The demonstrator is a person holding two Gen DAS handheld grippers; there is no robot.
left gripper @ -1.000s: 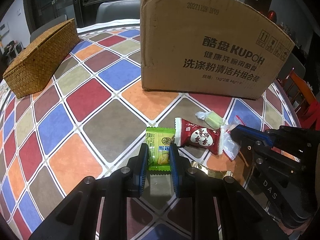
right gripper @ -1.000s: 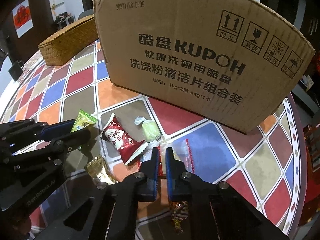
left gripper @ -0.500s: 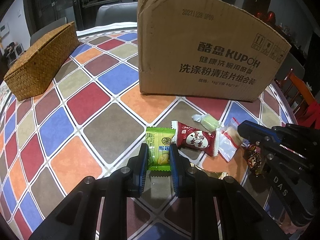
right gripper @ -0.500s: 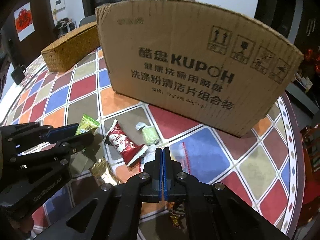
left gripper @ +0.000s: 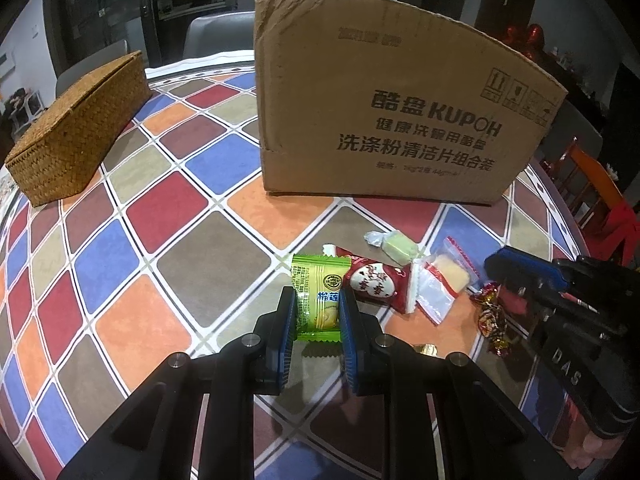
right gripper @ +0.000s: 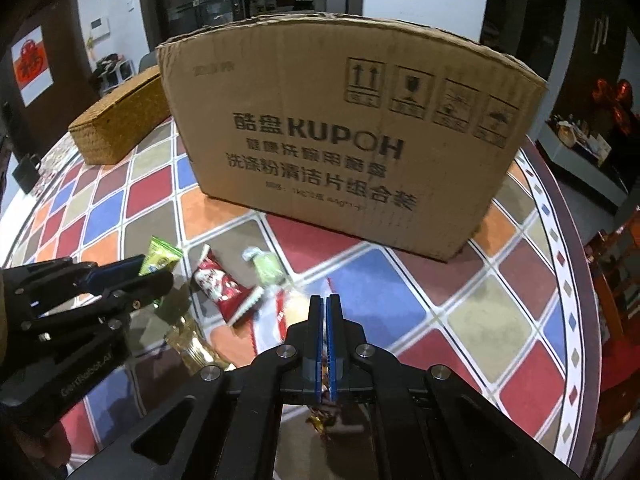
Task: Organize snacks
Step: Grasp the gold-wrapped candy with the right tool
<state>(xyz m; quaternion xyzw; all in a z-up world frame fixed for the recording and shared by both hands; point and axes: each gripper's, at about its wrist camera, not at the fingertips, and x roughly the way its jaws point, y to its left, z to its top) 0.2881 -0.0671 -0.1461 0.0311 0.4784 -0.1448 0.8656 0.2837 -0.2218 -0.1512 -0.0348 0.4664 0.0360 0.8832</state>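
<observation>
My left gripper (left gripper: 318,300) is shut on a green snack packet (left gripper: 320,280), which stands on edge on the tablecloth; the right wrist view shows that packet (right gripper: 160,254) too. Just right of it lie a red packet (left gripper: 374,284), a pale green wrapped sweet (left gripper: 394,242) and a clear zip bag (left gripper: 444,280). My right gripper (right gripper: 325,300) is shut, and a red-and-gold foil candy (left gripper: 490,316) hangs from its tip (left gripper: 496,262), a little above the table. The candy's lower end (right gripper: 320,420) shows under the pads.
A tall cardboard box (left gripper: 400,120) stands behind the snacks, its top edge above both grippers. A wicker box (left gripper: 76,132) sits at the far left. A gold wrapper (right gripper: 192,344) lies between the grippers. An orange chair (left gripper: 588,172) stands past the table's right rim.
The right gripper's jaws closed fully and it rose and drew back from the box. The foil candy came up with it into the left wrist view. The left gripper stayed put.
</observation>
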